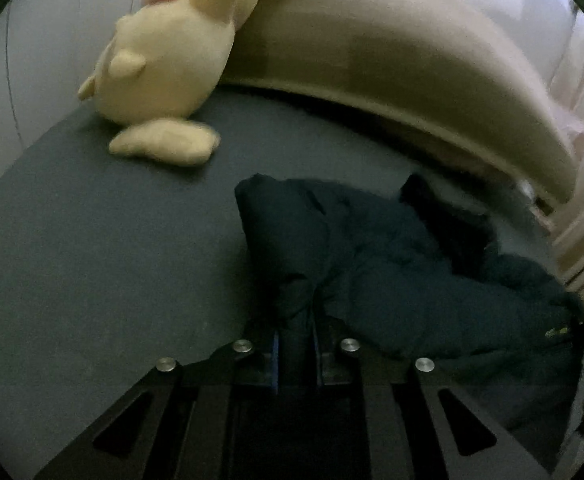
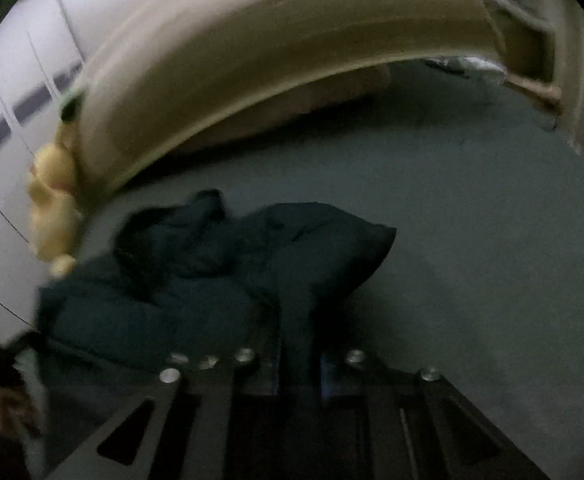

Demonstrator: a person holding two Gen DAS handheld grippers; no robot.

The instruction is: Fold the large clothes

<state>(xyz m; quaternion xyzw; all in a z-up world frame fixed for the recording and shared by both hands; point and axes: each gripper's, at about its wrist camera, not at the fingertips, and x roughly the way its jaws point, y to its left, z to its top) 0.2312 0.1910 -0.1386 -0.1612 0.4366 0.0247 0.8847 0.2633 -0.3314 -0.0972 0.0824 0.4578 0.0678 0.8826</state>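
Both grippers, left gripper (image 1: 295,344) right gripper (image 2: 301,354), pinching dark jacket (image 1: 392,264).

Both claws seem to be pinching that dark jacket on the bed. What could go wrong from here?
The left gripper and right gripper each pinch only a narrow fold of the bunched jacket, so fabric might slip out when lifted. The jacket could also sweep into the plush toy lying nearby.
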